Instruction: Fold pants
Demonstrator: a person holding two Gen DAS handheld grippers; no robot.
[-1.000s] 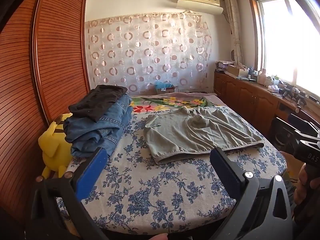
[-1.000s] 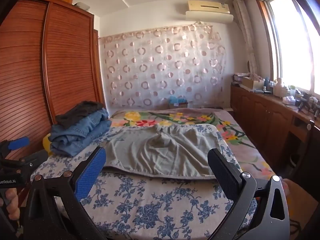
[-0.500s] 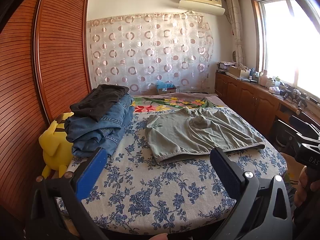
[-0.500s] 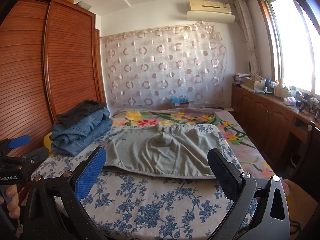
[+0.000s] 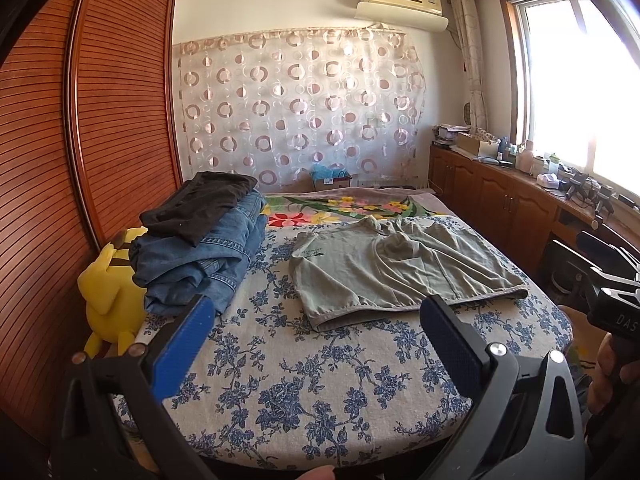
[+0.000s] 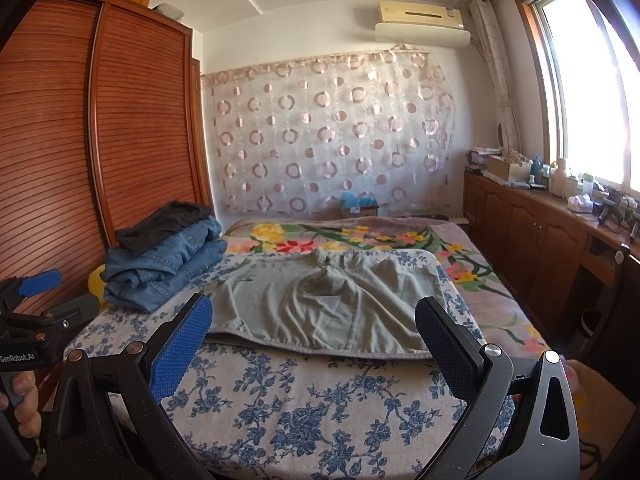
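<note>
A pair of grey-green shorts (image 5: 396, 268) lies spread flat on the blue-flowered bed sheet (image 5: 288, 376), hem toward me; it also shows in the right wrist view (image 6: 320, 304). My left gripper (image 5: 316, 340) is open and empty, held above the near edge of the bed, short of the shorts. My right gripper (image 6: 312, 340) is open and empty, also short of the hem. The left gripper shows at the left edge of the right wrist view (image 6: 36, 312), and the right gripper at the right edge of the left wrist view (image 5: 612, 280).
A pile of folded jeans with a dark garment on top (image 5: 200, 240) sits on the bed's left side, also in the right wrist view (image 6: 164, 252). A yellow plush toy (image 5: 108, 288) lies beside it. A wooden wardrobe (image 5: 80, 140) stands left, wooden cabinets (image 5: 500, 196) right.
Both views have shifted slightly, with the bed and shorts a touch nearer. Both grippers stay open and empty. The shorts have not moved.
</note>
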